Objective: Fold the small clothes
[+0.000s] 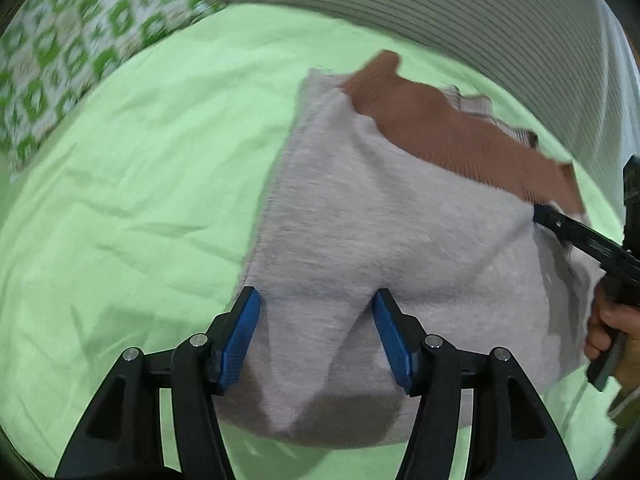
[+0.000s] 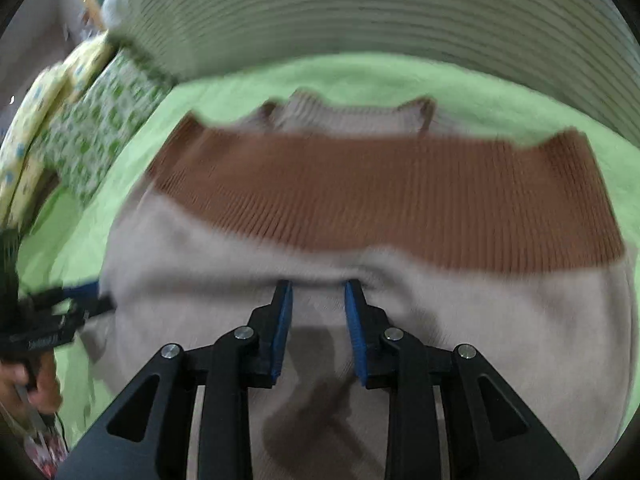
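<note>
A small grey garment (image 1: 384, 216) with a ribbed brown band (image 1: 460, 136) lies on a light green sheet (image 1: 120, 200), the band at its far end. In the left wrist view the left claw (image 1: 316, 336) stands open, its blue pads (image 1: 240, 340) spread wide with a raised fold of grey cloth between them; the pads sit beside the cloth rather than pressing it. At the right edge of that view the right claw (image 1: 560, 228) reaches in over the garment's side just below the band, with a hand (image 1: 612, 332) on its grip; from here its jaws cannot be read. The right wrist view shows the right claw (image 2: 318, 312) directly: its pads (image 2: 282, 332) are parted, tips at a ridge in the grey cloth just short of the band (image 2: 380, 196), which runs across the frame, with a grey collar-like edge (image 2: 304, 108) beyond it. The left claw (image 2: 76, 304) appears at the left edge of this view, at the garment's side, blurred, with a hand (image 2: 32, 384) below it. A green-and-white patterned cloth (image 1: 60, 48) lies at the sheet's far left, and striped fabric (image 2: 360, 12) fills the top of both views. Both pictures are motion-blurred.
</note>
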